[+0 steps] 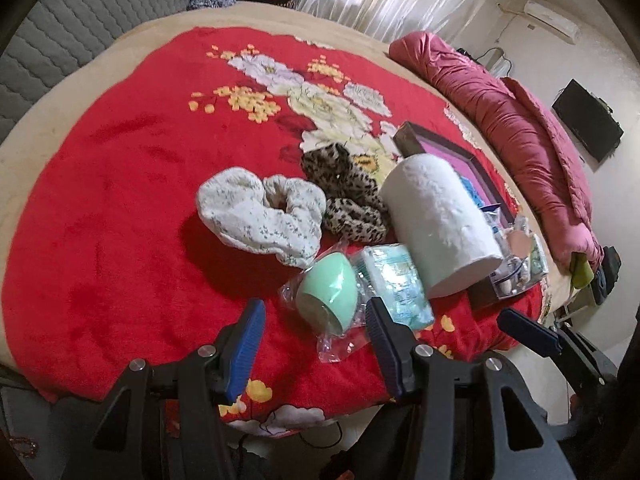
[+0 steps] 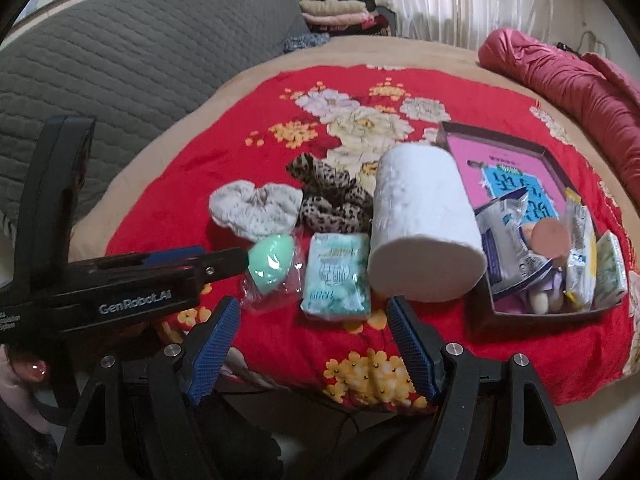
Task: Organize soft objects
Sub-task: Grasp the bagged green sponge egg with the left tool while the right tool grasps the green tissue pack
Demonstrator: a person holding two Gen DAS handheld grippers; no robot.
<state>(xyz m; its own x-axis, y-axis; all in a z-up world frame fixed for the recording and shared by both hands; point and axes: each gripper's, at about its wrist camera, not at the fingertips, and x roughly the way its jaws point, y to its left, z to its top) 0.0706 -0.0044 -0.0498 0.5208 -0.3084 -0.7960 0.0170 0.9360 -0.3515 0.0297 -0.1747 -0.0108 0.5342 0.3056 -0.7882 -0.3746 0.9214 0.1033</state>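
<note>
On the red floral blanket [image 1: 132, 184] lie a white scrunchie [image 1: 256, 212], a leopard scrunchie [image 1: 344, 196], a mint sponge in a clear bag [image 1: 326, 294], a green tissue pack [image 1: 396, 280] and a white paper roll [image 1: 436, 220] on its side. My left gripper [image 1: 316, 344] is open, just short of the sponge, which sits in line with the gap. In the right wrist view my right gripper [image 2: 312, 344] is open near the bed's front edge, before the tissue pack [image 2: 336, 276] and the roll [image 2: 420, 224]. The sponge [image 2: 268, 264] lies at a left gripper fingertip [image 2: 236, 258].
A dark shallow box [image 2: 448, 128] with a pink floor holds packets and a peach round puff [image 2: 550, 236], right of the roll. A rolled pink quilt [image 2: 580, 92] lies along the bed's right side. A grey quilted panel [image 2: 140, 60] stands on the left, with folded clothes [image 2: 336, 12] behind the bed.
</note>
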